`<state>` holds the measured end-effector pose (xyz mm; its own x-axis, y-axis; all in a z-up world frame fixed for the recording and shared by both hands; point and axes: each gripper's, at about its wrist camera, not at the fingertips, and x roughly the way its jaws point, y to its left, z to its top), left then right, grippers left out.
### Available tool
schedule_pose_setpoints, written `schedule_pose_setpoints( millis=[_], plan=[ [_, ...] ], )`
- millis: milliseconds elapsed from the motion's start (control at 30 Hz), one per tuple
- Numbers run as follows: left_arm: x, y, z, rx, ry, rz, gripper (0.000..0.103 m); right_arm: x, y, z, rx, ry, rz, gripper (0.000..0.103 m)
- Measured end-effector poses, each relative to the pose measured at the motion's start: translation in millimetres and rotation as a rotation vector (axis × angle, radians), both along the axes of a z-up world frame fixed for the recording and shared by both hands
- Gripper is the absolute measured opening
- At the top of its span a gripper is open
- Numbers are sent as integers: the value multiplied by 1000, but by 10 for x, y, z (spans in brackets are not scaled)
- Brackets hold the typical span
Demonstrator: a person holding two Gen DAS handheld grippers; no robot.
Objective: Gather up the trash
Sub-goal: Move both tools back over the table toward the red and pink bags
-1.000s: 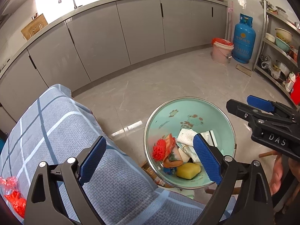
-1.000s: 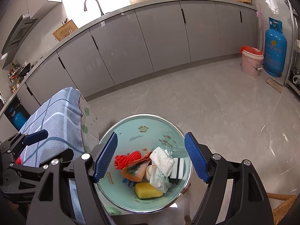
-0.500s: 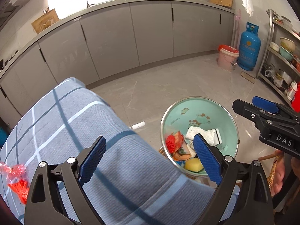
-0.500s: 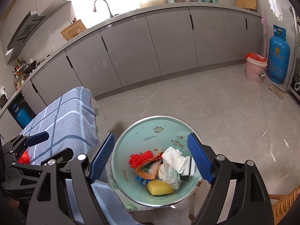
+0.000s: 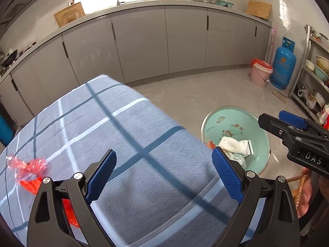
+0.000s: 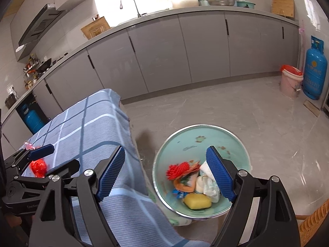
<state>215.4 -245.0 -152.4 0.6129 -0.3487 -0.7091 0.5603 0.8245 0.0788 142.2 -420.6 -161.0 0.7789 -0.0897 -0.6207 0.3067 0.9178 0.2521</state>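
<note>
Kitchen trash collection: both tongs standing wide and empty over the table edge.

The left gripper [image 5: 164,170] is hovering over the blue checked woven tablecloth [image 5: 127,135], its blue-padded jaws spread wide with nothing between them; the right gripper [image 6: 166,171] is hanging with jaws that have just been opening, also empty, straddling the cloth's edge and the round mint-green metal-rimmed basin [image 6: 236,142]. Crumpled red plastic wrappers [image 5: 28,166] are lying on the cloth at the left, near the left gripper. Inside the basin are sitting a yellow sponge [image 6: 197,201], a red mesh scrap [image 6: 177,169] and white crumpled paper towel [image 5: 233,145]. Farther off, a pink lidded plastic bucket [image 6: 291,83] and a blue gas cylinder [image 6: 315,70] are standing by the grey cabinets [image 6: 185,51].
</note>
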Motion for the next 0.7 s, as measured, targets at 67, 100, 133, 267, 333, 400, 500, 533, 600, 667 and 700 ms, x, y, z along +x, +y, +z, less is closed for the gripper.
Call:
schedule_pose_setpoints(
  millis=[67,100,133,267,333,400,500,533,600,667,700],
  plan=[
    [1,85,4,-2,3,11,92,22,65,12,-3,2,15,81],
    [-6,138,10,-2,-1,17,92,35,115,19,-4,1,23,81],
    [-14,188,21,-5,-4,22,92,47,163,29,-6,0,31,81],
    [-37,346,66,-14,-10,40,92,88,327,60,-6,-4,58,81],
    [-67,465,99,-16,-25,51,92,108,404,83,-5,-6,72,81],
    [-91,582,119,-15,-29,62,92,133,496,102,-8,-8,92,81],
    [-120,763,140,-12,-33,82,92,186,669,118,-14,-8,126,81],
    [-131,812,145,-9,-36,89,92,208,729,118,-13,-7,138,81],
    [-145,928,163,-6,-42,103,92,237,830,121,-12,-8,157,81],
    [-153,1059,191,-2,-50,123,92,268,931,131,-11,-9,176,81],
    [-167,1117,205,-3,-52,129,92,290,998,139,-10,-10,190,81]
  ],
)
